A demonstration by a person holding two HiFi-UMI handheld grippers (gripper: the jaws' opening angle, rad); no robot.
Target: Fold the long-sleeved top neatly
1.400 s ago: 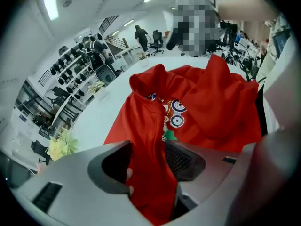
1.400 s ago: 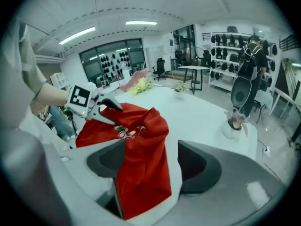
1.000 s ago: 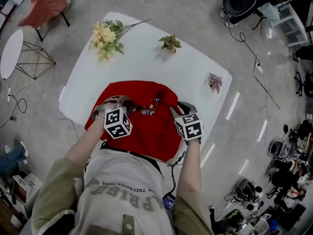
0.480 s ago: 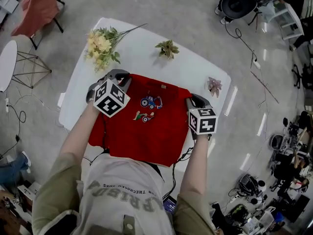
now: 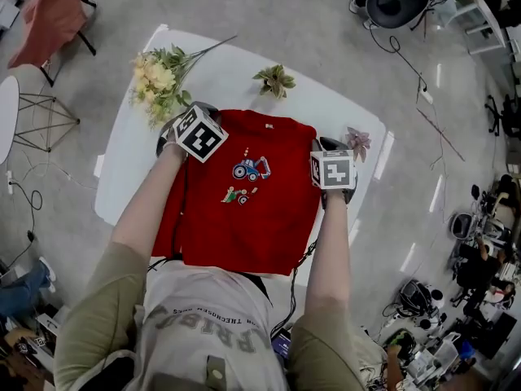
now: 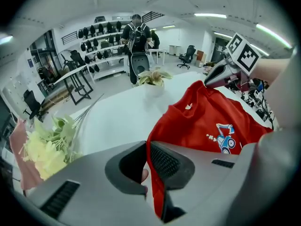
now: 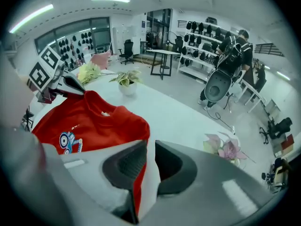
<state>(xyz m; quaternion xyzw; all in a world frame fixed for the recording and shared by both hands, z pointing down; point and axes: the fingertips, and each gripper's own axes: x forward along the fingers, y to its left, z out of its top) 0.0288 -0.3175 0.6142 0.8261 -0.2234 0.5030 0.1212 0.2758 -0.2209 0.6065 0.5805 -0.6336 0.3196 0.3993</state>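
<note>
While the red top (image 5: pixel 244 218) is lying spread out on the white bench (image 5: pixel 236 80), the left gripper (image 6: pixel 146 160) is pinching one shoulder tight in its jaws. The right gripper (image 7: pixel 146 166), whose jaws have just been closing, is pinching the other shoulder. Yellow flowers (image 5: pixel 159 80) are lying nearby.

top (image 5: pixel 252 218): red w/ blue print | table (image 5: pixel 236 80): wht | flowers (image 5: pixel 159 76): pale yel

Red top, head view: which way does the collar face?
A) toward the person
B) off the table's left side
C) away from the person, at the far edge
C: the collar lies at the far edge of the red top, nearest the small green plant, while the hem lies at the person's side.
</note>
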